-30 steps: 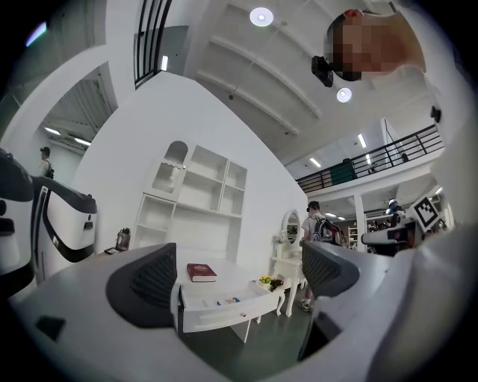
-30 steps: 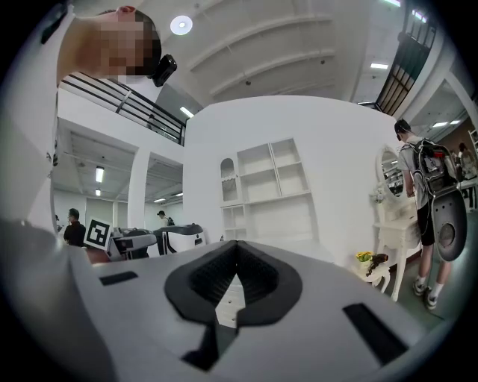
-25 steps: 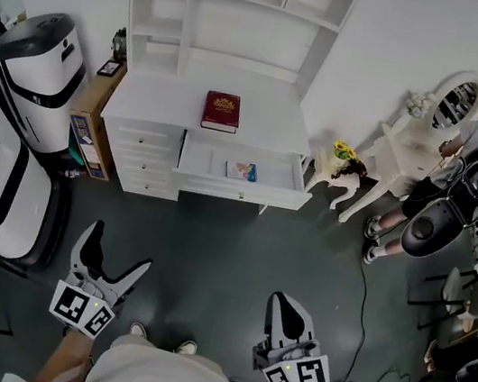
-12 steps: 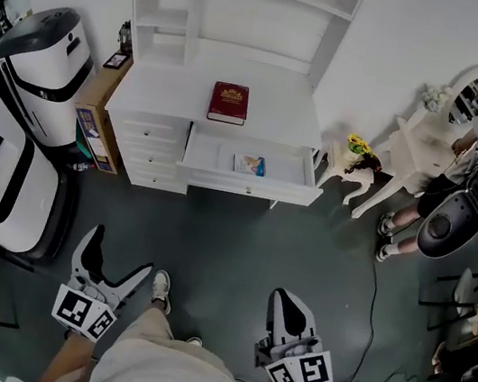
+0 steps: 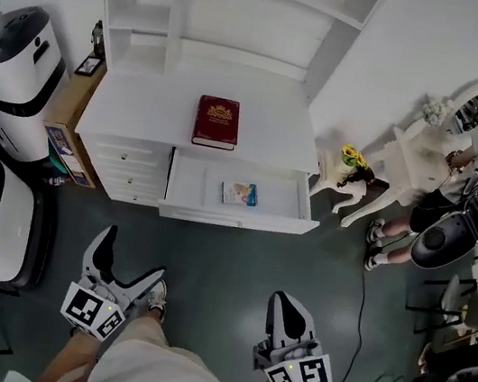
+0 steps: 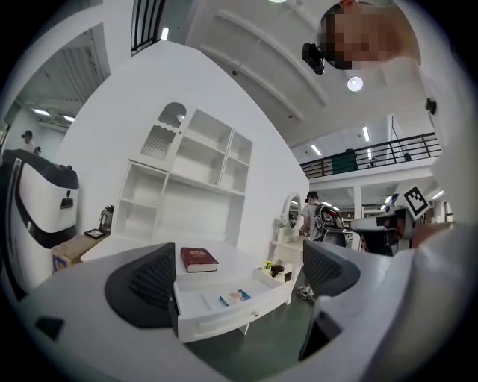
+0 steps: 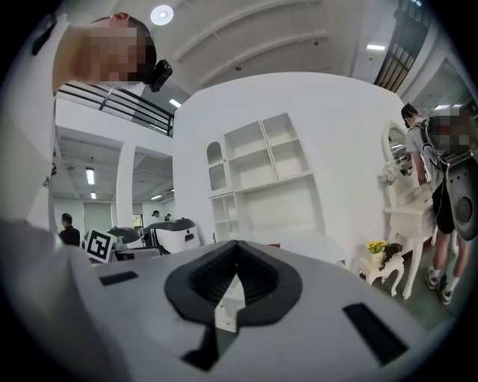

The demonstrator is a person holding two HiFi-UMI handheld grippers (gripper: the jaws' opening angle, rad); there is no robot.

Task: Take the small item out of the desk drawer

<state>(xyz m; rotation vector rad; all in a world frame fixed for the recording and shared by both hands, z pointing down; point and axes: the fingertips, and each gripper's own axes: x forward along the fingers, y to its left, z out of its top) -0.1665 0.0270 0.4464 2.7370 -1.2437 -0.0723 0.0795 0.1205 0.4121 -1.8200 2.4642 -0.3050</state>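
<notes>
Small item is waiting well ahead of both tools, and neither is touching it. The left gripper is hanging low by the person's leg with its jaws spread wide and nothing between them. Its own view is framing the drawer front between the two pads. The right gripper is hovering beside the other leg with its jaws pressed together and empty.

Further out, across bare floor, the desk drawer is standing pulled open. The item is lying flat inside it, right of centre, with its longer side seemingly running along the drawer's width. A red book is resting on the desk top just behind.

The item is sitting forward and between the two tools, slightly closer to the right one. The left one, though, is probably the readier, being already wide.
</notes>
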